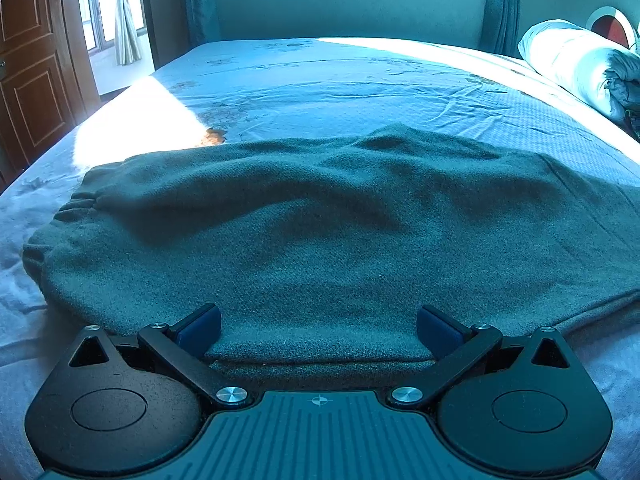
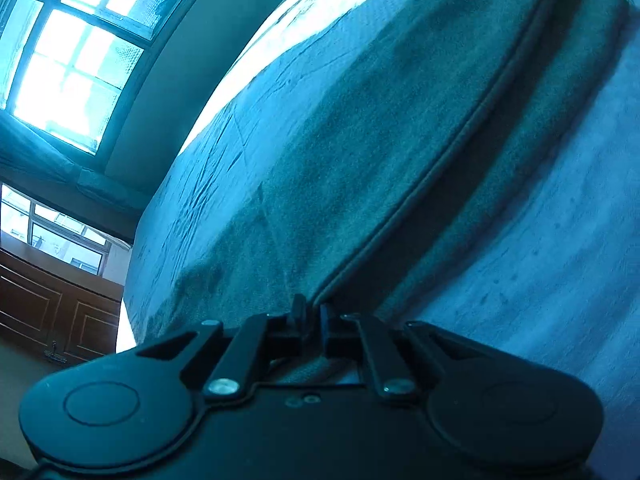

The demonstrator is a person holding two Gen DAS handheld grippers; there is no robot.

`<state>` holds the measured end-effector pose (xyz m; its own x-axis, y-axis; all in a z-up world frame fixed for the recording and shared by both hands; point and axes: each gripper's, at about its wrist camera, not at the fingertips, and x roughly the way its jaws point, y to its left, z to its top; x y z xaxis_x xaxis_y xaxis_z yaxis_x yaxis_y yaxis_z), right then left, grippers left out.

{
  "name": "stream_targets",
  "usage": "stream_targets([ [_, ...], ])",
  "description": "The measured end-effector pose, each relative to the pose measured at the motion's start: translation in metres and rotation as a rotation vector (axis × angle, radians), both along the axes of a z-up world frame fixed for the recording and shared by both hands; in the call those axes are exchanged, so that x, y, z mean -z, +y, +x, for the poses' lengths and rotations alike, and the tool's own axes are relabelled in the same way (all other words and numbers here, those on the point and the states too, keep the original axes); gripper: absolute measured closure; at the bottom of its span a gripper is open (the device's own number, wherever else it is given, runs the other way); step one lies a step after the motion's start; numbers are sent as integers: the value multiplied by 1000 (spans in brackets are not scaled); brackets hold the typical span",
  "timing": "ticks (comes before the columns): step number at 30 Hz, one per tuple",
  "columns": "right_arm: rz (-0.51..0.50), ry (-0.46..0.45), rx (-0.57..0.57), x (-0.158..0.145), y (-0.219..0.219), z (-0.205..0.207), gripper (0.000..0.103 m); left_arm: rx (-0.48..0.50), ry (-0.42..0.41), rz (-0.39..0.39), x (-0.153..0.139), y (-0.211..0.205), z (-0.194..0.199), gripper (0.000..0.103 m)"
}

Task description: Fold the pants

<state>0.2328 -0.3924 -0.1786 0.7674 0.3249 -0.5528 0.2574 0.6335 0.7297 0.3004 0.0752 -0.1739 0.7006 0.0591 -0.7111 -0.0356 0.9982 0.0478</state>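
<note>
Left gripper (image 1: pixel 319 326) is held wide open w/ pants (image 1: pixel 320 220) edge between pads, ungripped; right gripper (image 2: pixel 313 314) is clamped on pants hem, bed (image 1: pixel 360 76) beneath.

The right gripper (image 2: pixel 313 314) is clamped on the near edge of the pants (image 2: pixel 400 168), its fingers pressed together over the doubled fabric seam. The pants extend away across the bed sheet (image 2: pixel 540 260) in two stacked layers. The view is tilted. A window (image 2: pixel 76 52) and a wooden door (image 2: pixel 48 316) appear at left.
</note>
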Motion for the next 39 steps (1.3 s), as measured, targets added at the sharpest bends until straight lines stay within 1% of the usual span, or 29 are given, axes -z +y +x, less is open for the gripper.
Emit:
stream_targets([
  [2,-33,-14,0,-12,4,-8,103,6,2,-8,-1,2,-1,0],
  [4,-23,-8,19,-14,-1,-20,103,13,-5,-12,-3,3,-5,0],
  [7,-49,37,32,4,-7,-26,103,24,-16,-3,-4,3,-12,0],
  [8,-33,29,37,8,-9,-27,103,20,-19,-2,-5,3,-14,0],
  [9,6,8,38,10,-11,-28,103,17,-22,-6,-7,2,-15,0],
  [10,9,-6,31,8,-10,-28,103,6,-30,-12,-10,2,-17,0],
  [11,-10,-14,27,5,-8,-28,103,-9,-35,-19,-11,0,-19,0],
  [12,-48,-19,20,1,-3,-24,103,-15,-39,-25,-13,-3,-21,0],
  [14,-40,-42,41,-1,-2,-24,102,-40,-63,-17,-15,-10,-25,0],
  [15,-32,-51,72,-1,-6,-25,97,-52,-70,-33,-16,-11,-25,0],
  [16,-25,-53,107,-1,-11,-25,84,-70,-74,-34,-16,-12,-25,0],
  [17,4,-52,137,4,-20,-24,84,-85,-79,-28,-16,-13,-24,0],
  [19,27,-43,184,10,-32,-23,84,-123,-82,-9,-15,-11,-22,0],
  [21,45,-45,233,13,-46,-24,84,-138,-70,3,-14,-8,-20,0],
  [22,48,-51,273,14,-55,-25,84,-143,-65,11,-13,-8,-20,0],
  [24,52,-62,362,17,-76,-25,84,-122,-54,20,-11,-7,-20,0],
  [25,57,-62,398,19,-86,-25,85,-113,-49,31,-10,-8,-20,0],
  [26,66,-58,431,22,-96,-25,91,-109,-46,33,-9,-9,-20,0],
  [27,78,-49,453,26,-106,-22,93,-110,-44,32,-8,-9,-21,0],
  [29,83,-46,469,32,-119,-14,96,-108,-42,37,-7,-10,-20,0],
  [32,50,-54,484,32,-126,2,96,-107,-37,41,-6,-11,-19,0],
  [37,31,-79,534,35,-147,-1,95,-103,-30,34,-6,-10,-17,0],
  [39,44,-74,537,38,-150,0,96,-100,-29,38,-5,-11,-16,0],
])
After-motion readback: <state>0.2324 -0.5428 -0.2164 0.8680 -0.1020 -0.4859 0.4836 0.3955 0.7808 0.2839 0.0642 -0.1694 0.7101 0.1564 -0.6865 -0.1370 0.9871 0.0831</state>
